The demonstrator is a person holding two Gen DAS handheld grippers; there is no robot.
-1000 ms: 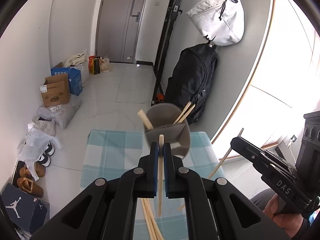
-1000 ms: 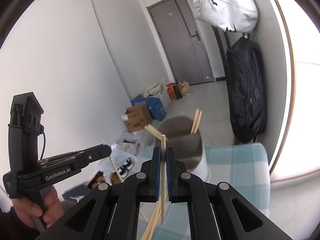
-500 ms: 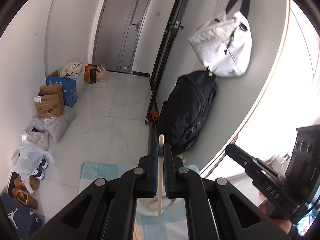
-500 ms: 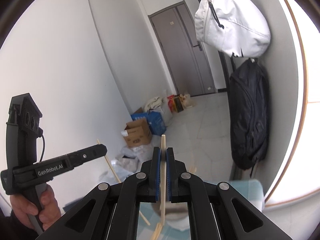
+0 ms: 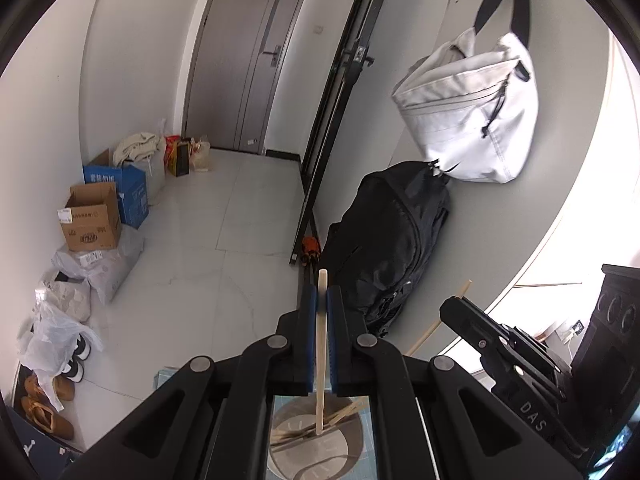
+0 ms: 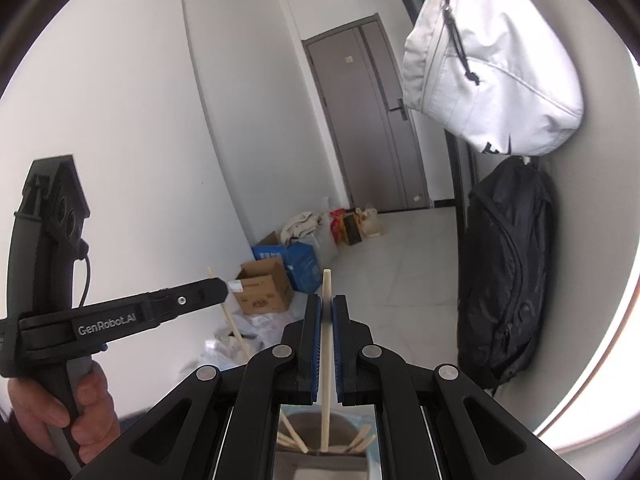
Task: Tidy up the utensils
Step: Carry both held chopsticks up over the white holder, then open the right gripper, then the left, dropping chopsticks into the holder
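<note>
My left gripper (image 5: 321, 300) is shut on a pale wooden chopstick (image 5: 321, 344) that stands upright between its blue pads. Its lower end hangs over a grey utensil holder (image 5: 316, 446) seen between the arms, with several chopsticks inside. My right gripper (image 6: 327, 308) is shut on another upright chopstick (image 6: 326, 360), whose tip hangs above the same grey holder (image 6: 320, 458). Each gripper shows in the other's view: the right one (image 5: 452, 309) at right with its chopstick (image 5: 440, 320), the left one (image 6: 222, 286) at left with its chopstick (image 6: 232, 320), held by a hand (image 6: 60, 412).
A white bag (image 5: 472, 120) hangs above a black backpack (image 5: 384, 248) against the wall on the right. Cardboard boxes (image 5: 94, 220), plastic bags and shoes (image 5: 44, 412) line the left wall. A grey door (image 5: 248, 60) closes the far end. A checked cloth (image 5: 168, 376) covers the table under the holder.
Both grippers have risen with their chopsticks. The holder and the checked cloth have dropped from mid-frame to the bottom edge, behind the gripper arms.
</note>
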